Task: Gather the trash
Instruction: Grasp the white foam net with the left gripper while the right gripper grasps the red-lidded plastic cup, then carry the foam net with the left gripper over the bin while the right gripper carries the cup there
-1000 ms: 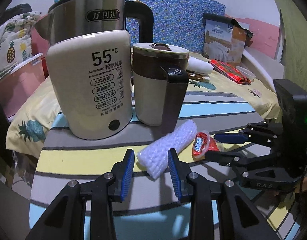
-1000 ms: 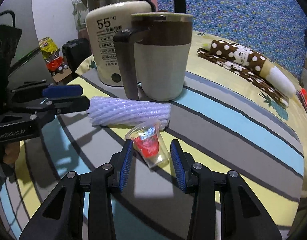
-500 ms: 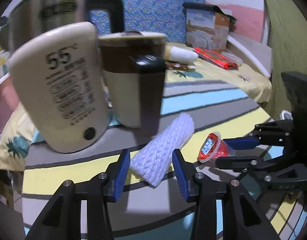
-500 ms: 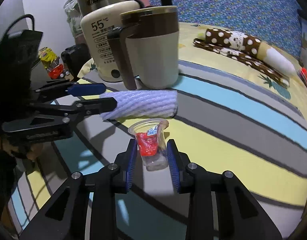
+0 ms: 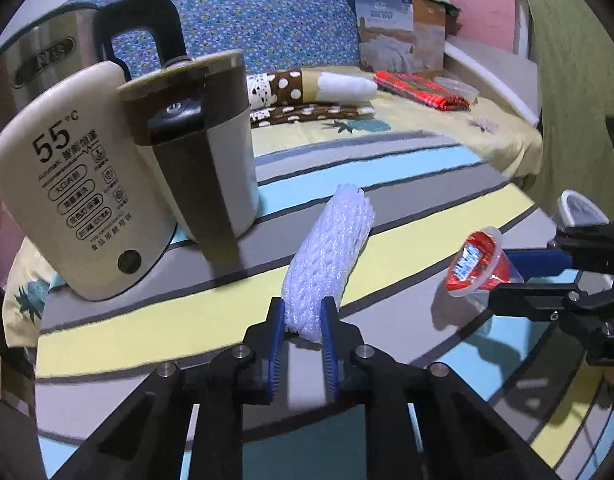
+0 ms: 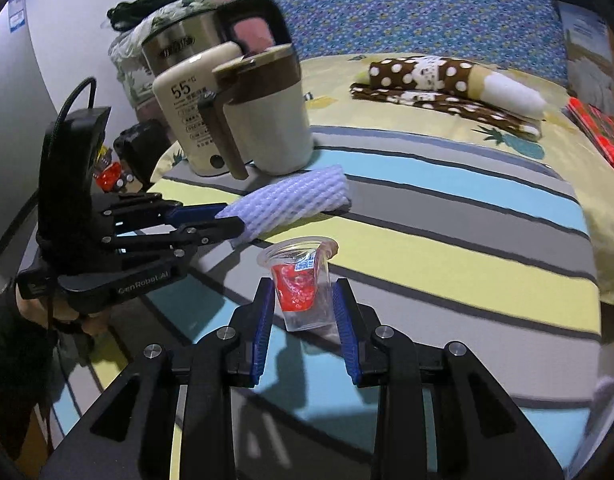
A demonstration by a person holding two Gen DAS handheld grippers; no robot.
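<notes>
- Bed (image 5: 427, 120): yellow pineapple-print sheet, behind the desk; a blue floral headboard (image 5: 267, 12) stands at its far side. On it lie a brown polka-dot roll (image 6: 427, 74), a red plaid cloth (image 5: 423, 90) and a boxed quilt (image 5: 399, 36).
- Desk (image 6: 467, 240): covered by a cloth striped grey, blue and yellow; carries the kettle, the mug and both pieces of trash.
- Kettle (image 5: 67, 184): cream body printed "55°C", steel top, black handle; stands at the desk's far left.
- Mug (image 5: 215, 148): beige and brown, lidded, with a brown handle; just beside the kettle, on its right.
- Left tool (image 5: 303, 320): its jaws have just been closing and now pinch the near end of the foam sleeve between the blue pads. A hand (image 6: 55, 312) grips its body in the right wrist view.
- Right tool (image 6: 305, 300): jaws narrowed about the cup, blue pads against its sides, the cup tilted in the left wrist view.
- Foam sleeve (image 5: 331, 256): white netted tube, lying lengthwise on the desk in front of the mug, far end pointing toward the bed.
- Cup (image 6: 301, 284): small clear plastic cup with red wrapper inside, to the right of the sleeve and apart from it.
</notes>
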